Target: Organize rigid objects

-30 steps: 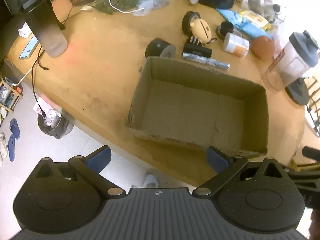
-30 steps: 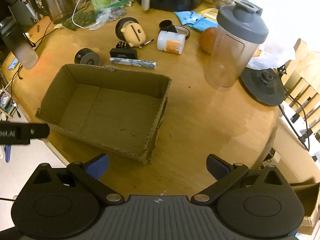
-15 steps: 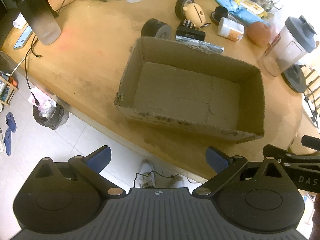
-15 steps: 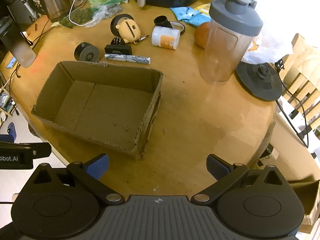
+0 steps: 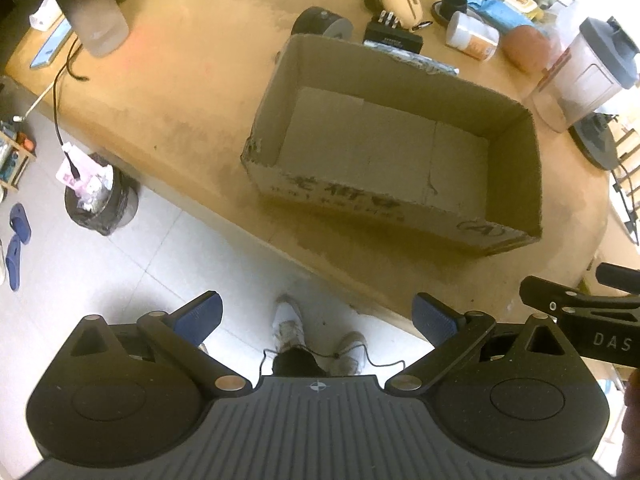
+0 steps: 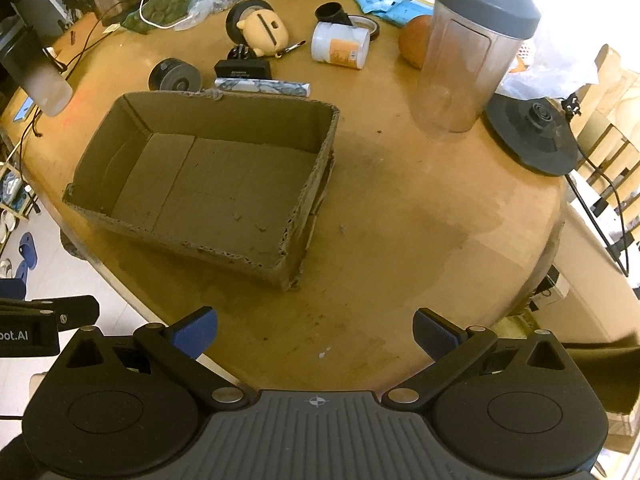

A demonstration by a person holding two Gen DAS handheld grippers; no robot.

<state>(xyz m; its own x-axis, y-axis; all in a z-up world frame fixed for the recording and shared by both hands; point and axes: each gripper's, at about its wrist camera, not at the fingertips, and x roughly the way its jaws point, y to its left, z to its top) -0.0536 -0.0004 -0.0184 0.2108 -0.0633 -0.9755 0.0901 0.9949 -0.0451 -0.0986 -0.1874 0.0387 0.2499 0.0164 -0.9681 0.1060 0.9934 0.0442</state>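
An empty cardboard box (image 5: pixel 276 120) (image 6: pixel 320 160) sits open-topped on the round wooden table (image 5: pixel 180 80) (image 6: pixel 420 220). Behind it lie a black wheel (image 6: pixel 174 75), a black mount block (image 6: pixel 242 68), a patterned tube (image 6: pixel 262 86), a yellow pig-shaped toy (image 6: pixel 266 33), a white jar on its side (image 6: pixel 340 45) and a clear shaker bottle with a grey lid (image 6: pixel 474 48). My left gripper (image 5: pixel 316 314) hangs open over the floor, short of the table's near edge. My right gripper (image 6: pixel 314 328) stands open above the table's near edge, right of the box. Neither holds anything.
A frosted dark bottle (image 5: pixel 86 8) stands at the table's left. A kettle base (image 6: pixel 532 134) with its cable lies at the right edge. A lined bin (image 5: pixel 100 196), blue slippers (image 5: pixel 18 234) and a person's shoes (image 5: pixel 316 328) are on the tiled floor below.
Both grippers have pulled back toward me and risen; the box now sits farther from the fingers, and the left view shows more floor. Both stay open.
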